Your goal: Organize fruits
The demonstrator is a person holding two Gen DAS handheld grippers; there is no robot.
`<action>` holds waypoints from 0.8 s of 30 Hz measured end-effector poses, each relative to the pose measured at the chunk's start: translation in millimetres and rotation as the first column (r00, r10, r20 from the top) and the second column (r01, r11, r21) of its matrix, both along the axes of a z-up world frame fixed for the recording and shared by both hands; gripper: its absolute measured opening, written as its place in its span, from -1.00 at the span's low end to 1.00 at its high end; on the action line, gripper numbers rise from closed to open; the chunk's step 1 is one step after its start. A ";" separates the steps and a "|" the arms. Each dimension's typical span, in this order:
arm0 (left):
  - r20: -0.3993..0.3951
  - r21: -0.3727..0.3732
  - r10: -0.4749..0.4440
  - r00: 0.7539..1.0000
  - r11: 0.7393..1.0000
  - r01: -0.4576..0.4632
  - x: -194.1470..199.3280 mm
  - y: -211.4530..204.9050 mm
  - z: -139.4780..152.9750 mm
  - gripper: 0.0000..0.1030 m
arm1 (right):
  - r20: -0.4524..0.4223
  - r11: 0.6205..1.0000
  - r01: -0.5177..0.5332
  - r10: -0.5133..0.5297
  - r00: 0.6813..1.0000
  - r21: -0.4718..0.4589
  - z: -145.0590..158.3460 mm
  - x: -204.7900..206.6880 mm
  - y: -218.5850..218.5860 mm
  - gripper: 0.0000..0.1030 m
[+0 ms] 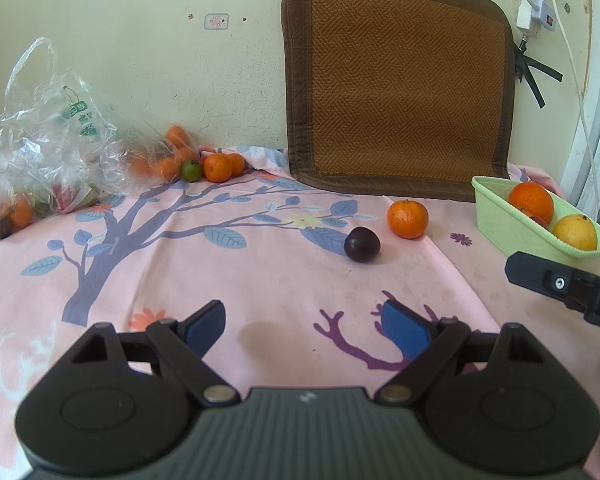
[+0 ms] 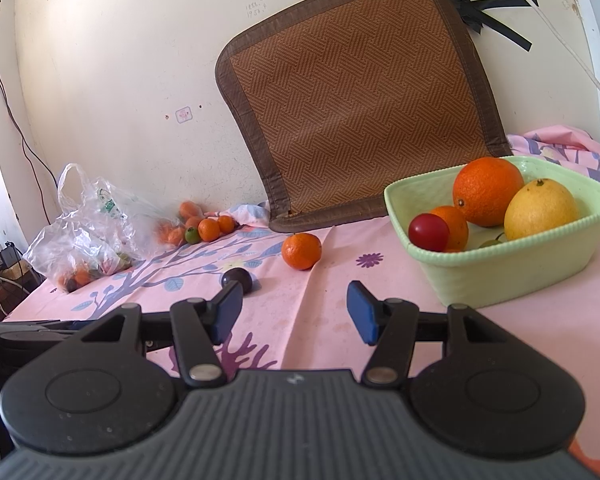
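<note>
The left wrist view sits low over the pink tablecloth (image 1: pixel 260 280), looking forward and slightly down toward the wall, with the woven mat (image 1: pixel 400 88) ahead and the green basket (image 1: pixel 496 216) at its right edge. The right wrist view looks from further right and closer to the basket (image 2: pixel 480 276), angled leftward. Both share the loose mandarin (image 1: pixel 407 219) (image 2: pixel 301 251), dark plum (image 1: pixel 361 244) (image 2: pixel 238 277), plastic bag (image 1: pixel 48 140) (image 2: pixel 92 224) and mat (image 2: pixel 360 100).
</note>
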State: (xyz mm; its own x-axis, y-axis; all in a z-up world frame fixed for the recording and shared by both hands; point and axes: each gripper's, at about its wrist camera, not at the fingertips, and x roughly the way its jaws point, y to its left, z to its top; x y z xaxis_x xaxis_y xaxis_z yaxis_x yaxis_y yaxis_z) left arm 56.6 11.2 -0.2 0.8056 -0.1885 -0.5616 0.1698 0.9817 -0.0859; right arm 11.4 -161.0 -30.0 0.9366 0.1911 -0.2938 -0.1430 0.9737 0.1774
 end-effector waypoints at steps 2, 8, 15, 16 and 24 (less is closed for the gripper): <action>-0.001 0.000 0.000 1.000 1.000 0.000 0.0 0.8 -2.4 0.71 | 0.000 1.000 0.000 0.000 1.000 0.000 0.0 0.1 0.1 0.17; -0.006 -0.002 -0.003 1.000 1.000 0.003 0.1 0.9 -2.7 0.71 | -0.004 1.000 0.000 -0.001 1.000 -0.005 0.4 0.5 1.1 0.17; -0.058 -0.043 -0.034 0.998 0.999 0.032 12.4 4.8 -1.0 0.71 | -0.055 1.000 -0.012 0.010 0.998 -0.027 3.5 10.6 2.9 0.17; -0.064 -0.060 -0.038 0.997 0.998 0.034 16.4 6.3 0.3 0.71 | -0.056 0.999 -0.019 0.017 0.998 -0.040 5.8 14.6 3.1 0.17; -0.016 -0.008 -0.164 0.986 0.986 0.164 50.9 -20.9 13.9 0.45 | -0.064 0.984 -0.091 0.082 0.995 -0.152 31.3 76.9 19.4 0.16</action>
